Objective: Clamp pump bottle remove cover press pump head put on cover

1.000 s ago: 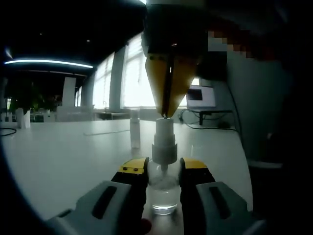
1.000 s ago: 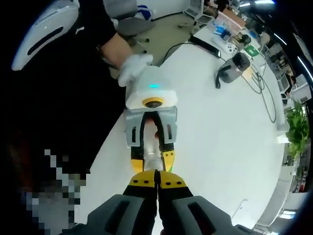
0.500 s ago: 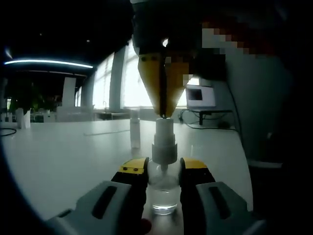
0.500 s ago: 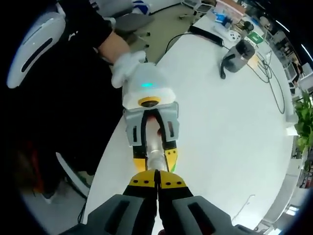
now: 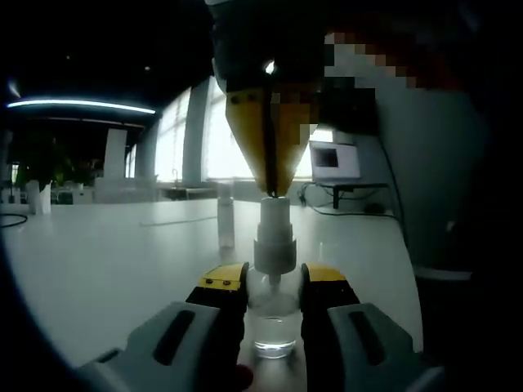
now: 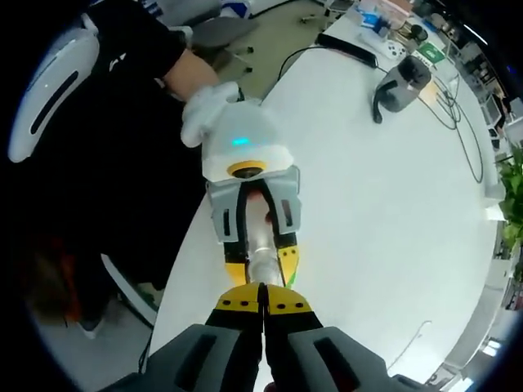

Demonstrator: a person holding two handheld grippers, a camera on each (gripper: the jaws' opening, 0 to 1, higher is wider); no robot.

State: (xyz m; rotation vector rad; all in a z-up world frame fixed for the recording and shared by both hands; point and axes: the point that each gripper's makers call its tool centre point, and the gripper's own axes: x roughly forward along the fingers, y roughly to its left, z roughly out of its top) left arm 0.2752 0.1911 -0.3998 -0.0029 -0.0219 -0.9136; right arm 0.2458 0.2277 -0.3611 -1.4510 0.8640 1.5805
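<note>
My left gripper (image 5: 274, 278) is shut on a clear pump bottle (image 5: 274, 322) that stands on the white table (image 5: 114, 261). Its yellow-tipped jaws hold the bottle just under the white pump head (image 5: 274, 233). From above, my right gripper (image 5: 272, 189) points straight down, shut, with its yellow tips touching the top of the pump head. A clear cover (image 5: 225, 216) stands upright on the table behind the bottle. In the right gripper view I look down past my shut right gripper (image 6: 263, 300) onto the left gripper (image 6: 261, 268) and the bottle (image 6: 260, 255) between its jaws.
A person's gloved hand (image 6: 208, 110) holds the left gripper at the table's edge (image 6: 192, 237), with floor and a chair (image 6: 221, 33) beyond. A black device with a cable (image 6: 400, 82) lies at the far end. A monitor (image 5: 335, 162) and cables (image 5: 343, 208) stand behind.
The right gripper's body has leaned slightly to the left above the pump head, with its tips still on the top. The bottle and left gripper have not moved.
</note>
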